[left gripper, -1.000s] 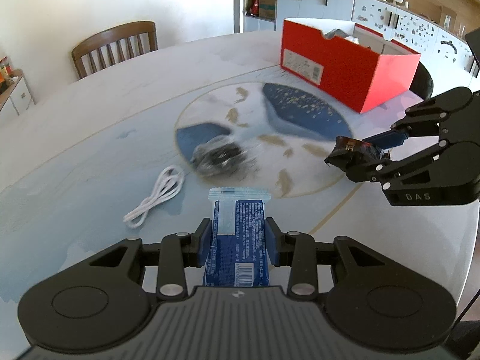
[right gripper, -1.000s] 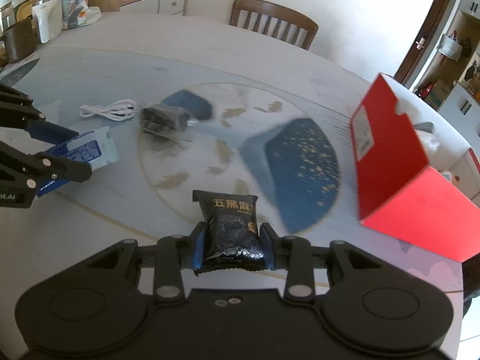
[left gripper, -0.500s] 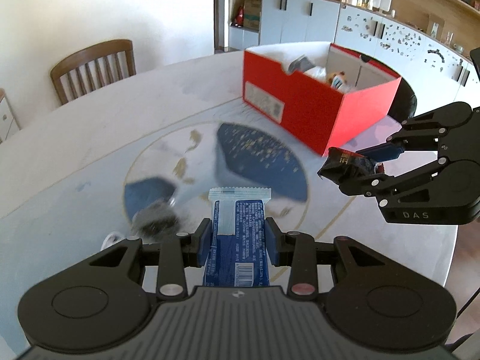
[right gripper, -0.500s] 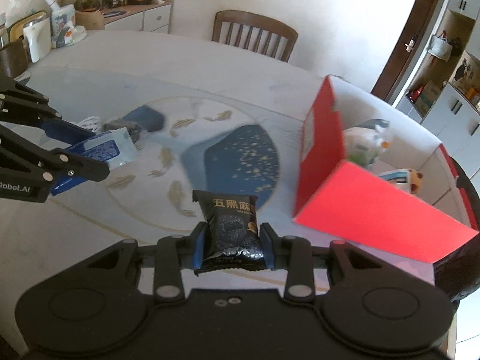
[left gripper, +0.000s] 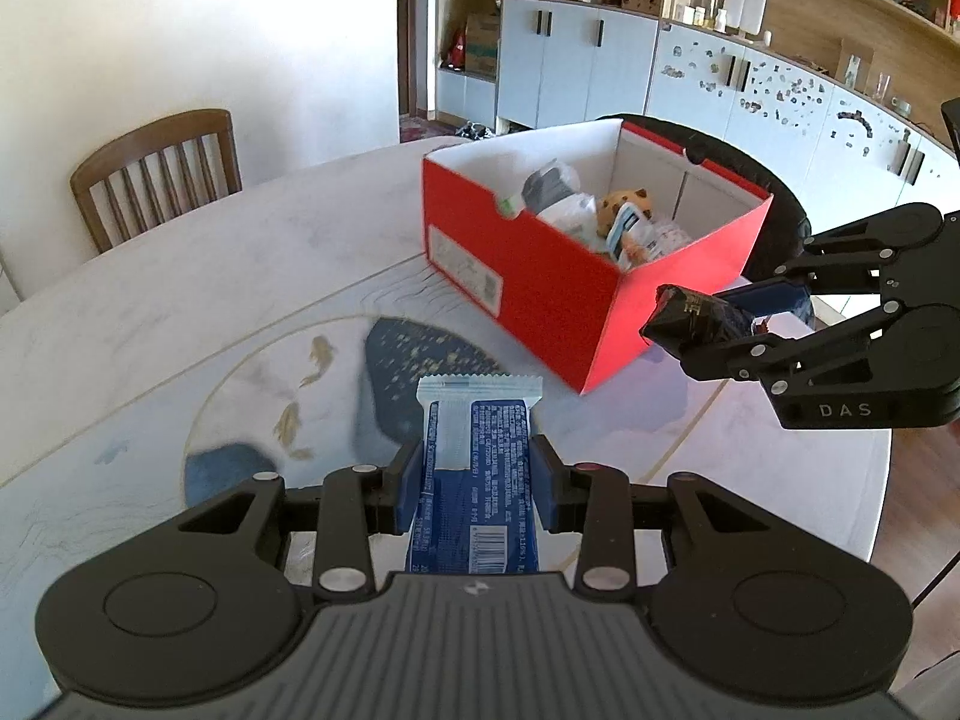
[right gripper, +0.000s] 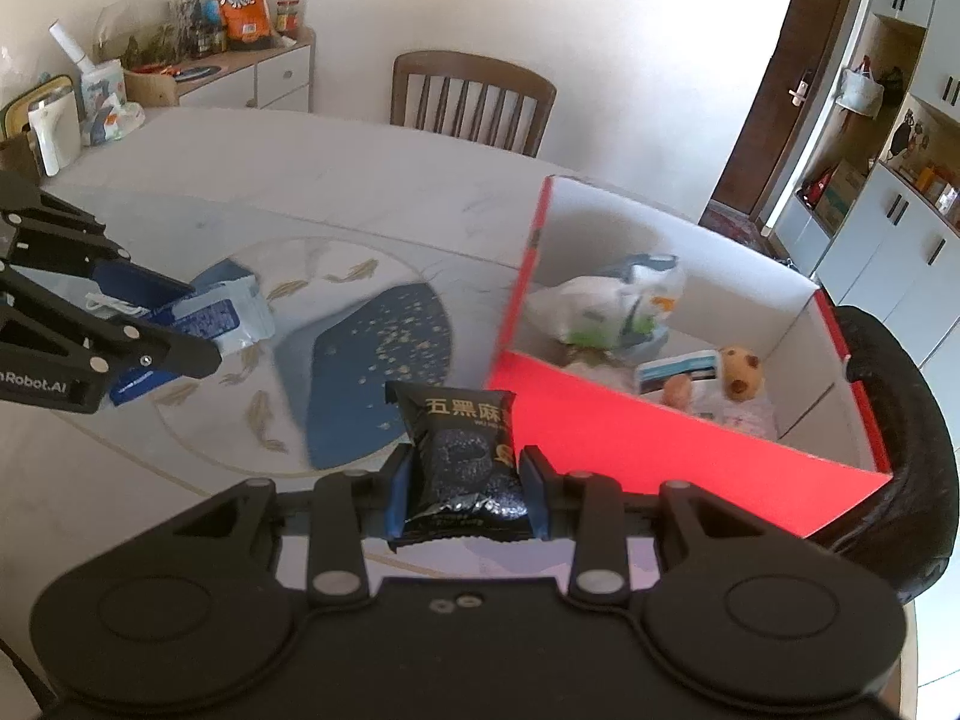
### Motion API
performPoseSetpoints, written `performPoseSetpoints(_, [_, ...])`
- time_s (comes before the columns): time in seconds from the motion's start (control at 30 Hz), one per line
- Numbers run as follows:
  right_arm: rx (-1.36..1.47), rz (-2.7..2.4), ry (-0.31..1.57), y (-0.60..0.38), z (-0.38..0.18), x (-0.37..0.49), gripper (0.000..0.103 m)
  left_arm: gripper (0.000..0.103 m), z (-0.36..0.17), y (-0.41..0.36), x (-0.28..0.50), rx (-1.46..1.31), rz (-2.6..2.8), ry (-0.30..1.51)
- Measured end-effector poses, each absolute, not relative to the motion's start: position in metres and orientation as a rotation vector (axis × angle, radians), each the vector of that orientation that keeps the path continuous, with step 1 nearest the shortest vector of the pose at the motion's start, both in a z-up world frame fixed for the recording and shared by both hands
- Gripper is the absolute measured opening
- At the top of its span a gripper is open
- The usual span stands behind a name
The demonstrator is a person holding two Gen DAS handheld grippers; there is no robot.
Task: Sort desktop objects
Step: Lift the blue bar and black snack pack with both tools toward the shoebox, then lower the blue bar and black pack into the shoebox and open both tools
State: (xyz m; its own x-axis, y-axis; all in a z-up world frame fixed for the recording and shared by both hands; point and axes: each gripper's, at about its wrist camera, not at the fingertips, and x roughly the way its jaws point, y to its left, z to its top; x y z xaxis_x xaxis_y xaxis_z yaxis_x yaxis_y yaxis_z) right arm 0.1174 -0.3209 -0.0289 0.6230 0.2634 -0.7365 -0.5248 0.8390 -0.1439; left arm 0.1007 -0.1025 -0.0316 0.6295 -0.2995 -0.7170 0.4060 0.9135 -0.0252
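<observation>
Mid-carry: left gripper [left gripper: 474, 474] clamped on a blue-and-white packet [left gripper: 474, 480], right gripper [right gripper: 465, 480] clamped on a black snack pouch [right gripper: 465, 456], both held above the table [left gripper: 180, 276] short of the red box [left gripper: 558, 294], which already holds several packets; both drops remain.

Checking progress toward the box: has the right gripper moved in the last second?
Yes. The right gripper with its black packet has come closer to the red box.
</observation>
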Motion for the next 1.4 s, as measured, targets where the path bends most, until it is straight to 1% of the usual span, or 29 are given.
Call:
performPoseSetpoints(0.43, [-0.336, 0.477, 0.754, -0.376, -0.007, 0.139, 0.036, 0.035, -0.011, -0.161, 0.123, 0.158, -0.428, 0.743])
performPoseSetpoints(0.73, [-0.324, 0.438, 0.721, -0.415, 0.005, 0.169, 0.036, 0.035, 0.001, -0.202, 0.149, 0.188, -0.452, 0.709])
performPoseSetpoints(1.1, [-0.287, 0.395, 0.721, -0.451, 0.007, 0.208, 0.036, 0.035, 0.013, -0.247, 0.183, 0.23, -0.49, 0.675])
performPoseSetpoints(1.4, [-0.259, 0.358, 0.741, -0.468, 0.0, 0.236, 0.036, 0.035, 0.006, -0.282, 0.222, 0.258, -0.515, 0.696])
